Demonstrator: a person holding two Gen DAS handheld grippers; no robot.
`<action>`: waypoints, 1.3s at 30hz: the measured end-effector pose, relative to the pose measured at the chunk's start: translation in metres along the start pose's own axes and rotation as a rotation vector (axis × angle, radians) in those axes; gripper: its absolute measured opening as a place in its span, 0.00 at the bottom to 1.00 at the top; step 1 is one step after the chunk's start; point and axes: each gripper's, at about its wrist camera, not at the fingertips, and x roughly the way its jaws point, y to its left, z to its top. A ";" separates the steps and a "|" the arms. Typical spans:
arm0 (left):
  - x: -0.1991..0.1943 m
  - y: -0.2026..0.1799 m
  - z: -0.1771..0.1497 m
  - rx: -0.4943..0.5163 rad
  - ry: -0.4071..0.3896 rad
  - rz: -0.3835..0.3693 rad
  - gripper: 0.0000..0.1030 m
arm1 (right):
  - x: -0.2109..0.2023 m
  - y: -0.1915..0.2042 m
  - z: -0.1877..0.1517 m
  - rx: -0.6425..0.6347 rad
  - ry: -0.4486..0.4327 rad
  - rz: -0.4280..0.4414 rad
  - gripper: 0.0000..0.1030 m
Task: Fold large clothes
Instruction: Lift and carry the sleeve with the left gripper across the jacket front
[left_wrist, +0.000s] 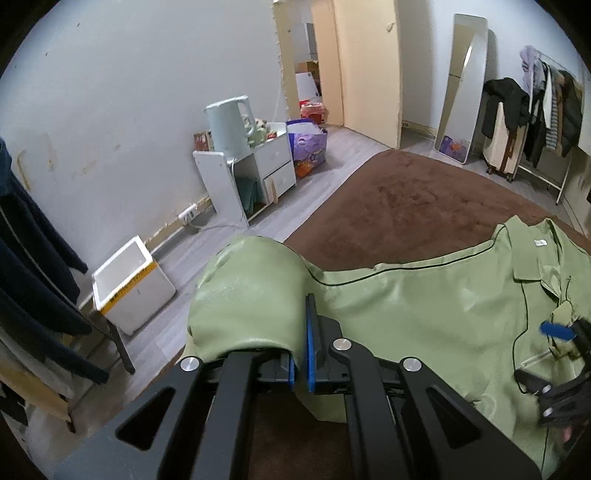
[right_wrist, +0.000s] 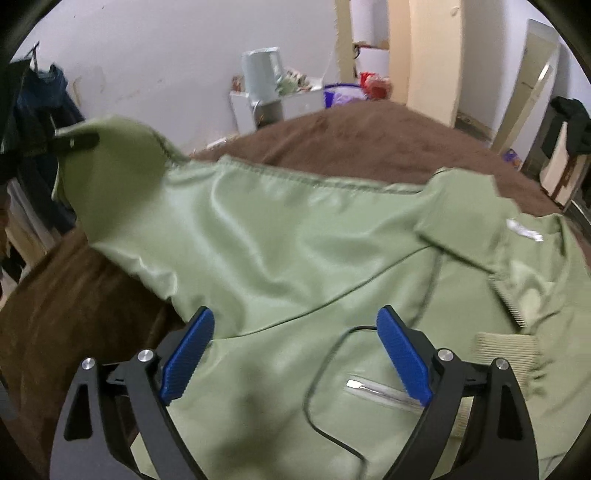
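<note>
Left tongs (left_wrist: 301, 354) clamped on raised sleeve of shiny light green satin jacket (left_wrist: 424, 295), right tongs (right_wrist: 295, 354) wide apart above jacket front, brown plush bed cover (left_wrist: 399, 195) underneath

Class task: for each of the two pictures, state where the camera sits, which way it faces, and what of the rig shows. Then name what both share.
Left wrist: sits on the left claw, facing forward and down over the green jacket; its jaws are shut on a lifted fold, and the right claw shows at right.
Right wrist: sits on the right claw, looking down at the jacket; its jaws stand open, holding nothing.
Shared: jacket, brown blanket, white cabinet.
</note>
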 end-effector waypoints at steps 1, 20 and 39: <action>-0.004 -0.004 0.002 0.009 -0.005 -0.001 0.07 | -0.008 -0.005 0.000 0.006 -0.008 -0.009 0.87; -0.087 -0.158 0.062 0.261 -0.173 -0.179 0.07 | -0.098 -0.114 -0.080 0.143 0.017 -0.250 0.87; -0.051 -0.357 -0.004 0.427 -0.061 -0.412 0.07 | -0.160 -0.184 -0.119 0.295 -0.011 -0.317 0.87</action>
